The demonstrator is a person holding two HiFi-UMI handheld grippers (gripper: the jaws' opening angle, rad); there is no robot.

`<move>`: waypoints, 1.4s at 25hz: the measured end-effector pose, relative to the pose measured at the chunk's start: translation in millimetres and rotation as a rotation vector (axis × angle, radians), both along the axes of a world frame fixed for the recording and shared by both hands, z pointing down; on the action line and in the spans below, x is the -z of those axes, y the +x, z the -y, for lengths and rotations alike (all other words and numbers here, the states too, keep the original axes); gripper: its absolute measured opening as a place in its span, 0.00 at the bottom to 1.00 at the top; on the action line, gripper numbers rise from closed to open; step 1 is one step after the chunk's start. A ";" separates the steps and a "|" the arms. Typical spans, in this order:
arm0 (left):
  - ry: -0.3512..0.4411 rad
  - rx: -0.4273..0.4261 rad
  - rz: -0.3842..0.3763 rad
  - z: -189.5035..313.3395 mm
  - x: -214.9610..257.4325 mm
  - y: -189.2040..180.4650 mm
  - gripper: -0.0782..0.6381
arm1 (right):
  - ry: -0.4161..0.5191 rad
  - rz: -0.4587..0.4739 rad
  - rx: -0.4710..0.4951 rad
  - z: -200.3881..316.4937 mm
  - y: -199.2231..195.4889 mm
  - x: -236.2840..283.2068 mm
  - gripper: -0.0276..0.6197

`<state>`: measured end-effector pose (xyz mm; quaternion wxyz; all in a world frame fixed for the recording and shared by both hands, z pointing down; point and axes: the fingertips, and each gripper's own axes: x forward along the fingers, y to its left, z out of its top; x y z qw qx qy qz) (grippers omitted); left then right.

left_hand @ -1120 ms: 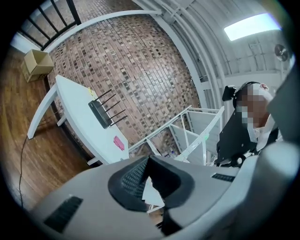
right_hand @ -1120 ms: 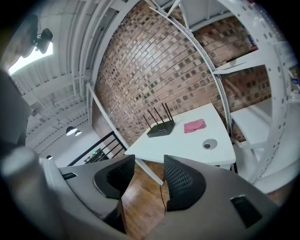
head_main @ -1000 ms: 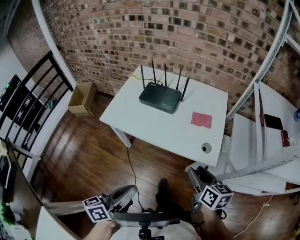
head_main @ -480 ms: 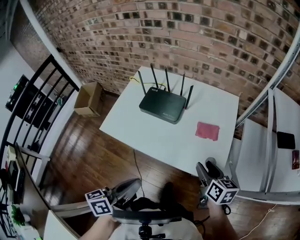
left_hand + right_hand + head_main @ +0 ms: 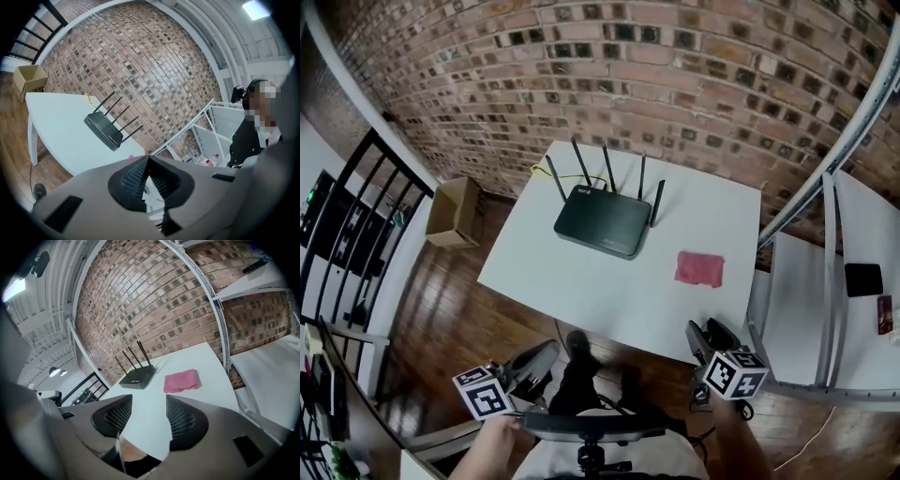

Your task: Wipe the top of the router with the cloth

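On a white table [image 5: 581, 286] by a brick wall [image 5: 694, 75]: a black router [image 5: 600, 221], lying flat, with four antennas upright along its far edge and a bare top. Right of the router and a little nearer, apart from it: a pink cloth [image 5: 700, 268], lying flat, touched by nothing. Well short of the router, off the table's near edge and above the wood floor [image 5: 469, 309]: the left gripper [image 5: 536, 361] and the right gripper [image 5: 709, 335]. Left gripper: closed tip to tip, nothing between. Right gripper: parted, having just been opening, empty, aimed at bare table between router and cloth. Left of the router, down on the floor near the wall: an open cardboard box [image 5: 452, 212]. Right of the router, past the cloth: a white metal rack [image 5: 797, 300].
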<state>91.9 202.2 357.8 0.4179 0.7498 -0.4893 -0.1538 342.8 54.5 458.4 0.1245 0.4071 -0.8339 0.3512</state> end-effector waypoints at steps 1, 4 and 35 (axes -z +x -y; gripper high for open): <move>0.000 -0.018 0.016 10.1 -3.9 -6.5 0.12 | 0.006 -0.010 -0.016 7.6 -1.1 -2.5 0.45; -0.002 -0.081 0.055 44.0 -16.0 -27.4 0.12 | 0.011 -0.045 -0.072 30.3 -7.9 -14.6 0.46; -0.007 -0.513 0.121 213.2 -41.2 -97.7 0.12 | -0.110 -0.389 -0.321 171.1 -32.0 -100.4 0.63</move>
